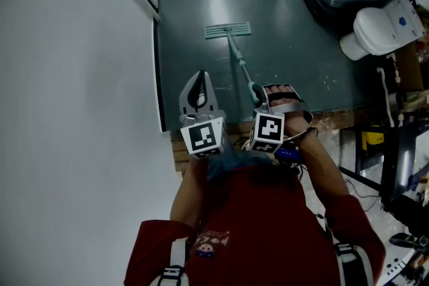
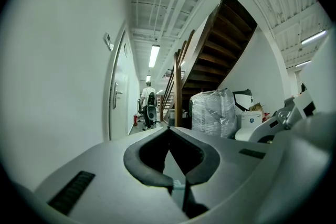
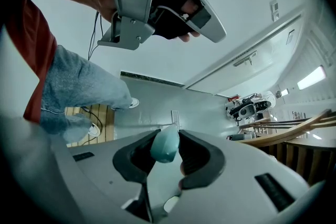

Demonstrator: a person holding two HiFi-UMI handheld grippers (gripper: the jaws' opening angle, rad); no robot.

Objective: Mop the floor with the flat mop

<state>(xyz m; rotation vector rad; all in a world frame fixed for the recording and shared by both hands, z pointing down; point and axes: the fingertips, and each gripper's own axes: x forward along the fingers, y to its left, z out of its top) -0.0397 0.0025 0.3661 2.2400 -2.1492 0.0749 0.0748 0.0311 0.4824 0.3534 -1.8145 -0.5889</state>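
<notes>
No words or numbers can be read. The left cube [image 1: 203, 137] and right cube [image 1: 269, 129], near centre, carry only black-and-white square code patterns. A blue mark on the white tank [image 1: 385, 27] at 2 o'clock and the print on the shirt [image 1: 268, 231] at 6 o'clock are too small to make out.

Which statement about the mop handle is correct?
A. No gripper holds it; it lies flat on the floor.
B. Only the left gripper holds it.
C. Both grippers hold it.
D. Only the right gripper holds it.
D: in the right gripper view the teal end of the mop handle sits clamped between the jaws of the right gripper, while the left gripper has its jaws together on nothing.
</notes>
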